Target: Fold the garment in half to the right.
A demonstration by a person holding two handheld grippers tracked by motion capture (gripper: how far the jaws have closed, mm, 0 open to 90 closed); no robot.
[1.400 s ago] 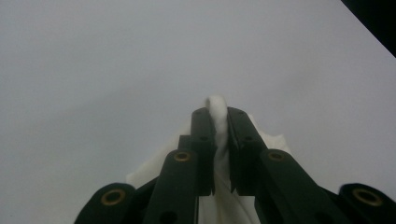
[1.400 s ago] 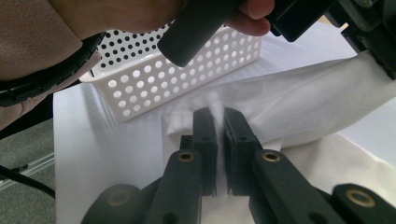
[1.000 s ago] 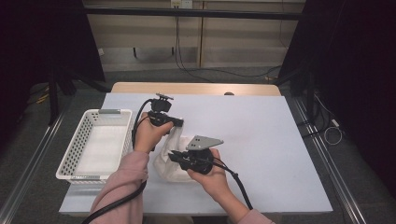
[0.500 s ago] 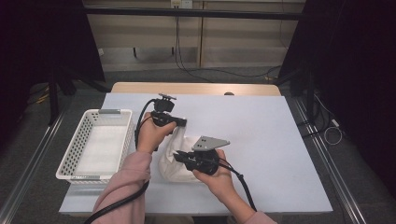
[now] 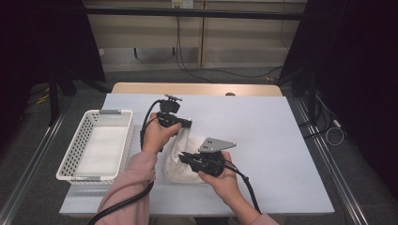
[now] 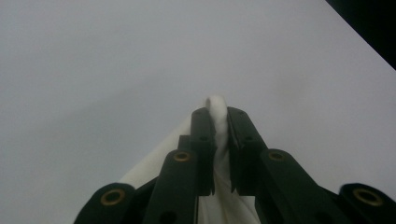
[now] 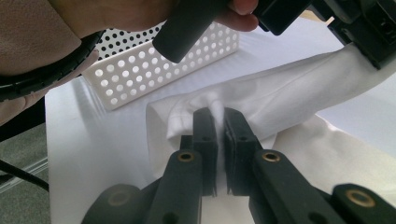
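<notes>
A white cloth lies bunched on the white table between the two hands. My left gripper is shut on its far corner and holds that corner up; in the left gripper view a fold of the cloth pokes out between the black jaws. My right gripper is shut on the cloth's middle, low over the table. In the right gripper view the cloth stretches from my jaws up to the left gripper at the top right.
A white perforated basket stands on the table at the left, close beside the left forearm; its side wall shows in the right gripper view. The table's right half is bare. Cables trail from both grippers toward the front edge.
Both hands have shifted slightly, the right gripper edging forward and right, with the cloth pulled a little tauter between them. Both grips stay shut.
</notes>
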